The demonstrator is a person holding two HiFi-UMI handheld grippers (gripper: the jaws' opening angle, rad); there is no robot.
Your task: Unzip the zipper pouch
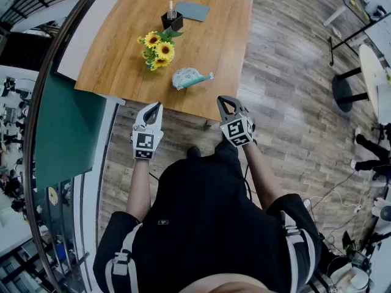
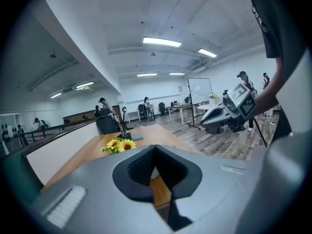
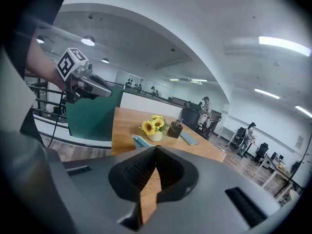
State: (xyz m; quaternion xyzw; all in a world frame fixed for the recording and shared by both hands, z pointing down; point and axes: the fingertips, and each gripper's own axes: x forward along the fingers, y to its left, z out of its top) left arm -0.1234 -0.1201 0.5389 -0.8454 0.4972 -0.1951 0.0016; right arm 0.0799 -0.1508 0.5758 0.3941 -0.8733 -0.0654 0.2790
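Head view: zipper pouch point(image 1: 190, 77) lies on the worktop point(image 1: 208, 35) beside sunflowers point(image 1: 157, 49), well apart from my left gripper point(image 1: 153, 107) and right gripper point(image 1: 223, 101). Left gripper view: my fingers point(image 2: 141, 167) clenched, empty. Right gripper view: clenched likewise, pouch ahead.

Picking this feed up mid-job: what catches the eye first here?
A bunch of yellow sunflowers stands on the wooden table, with the teal zipper pouch lying beside it, nearer the front edge. The left gripper and the right gripper hang shut and empty just off that edge, neither touching the pouch.
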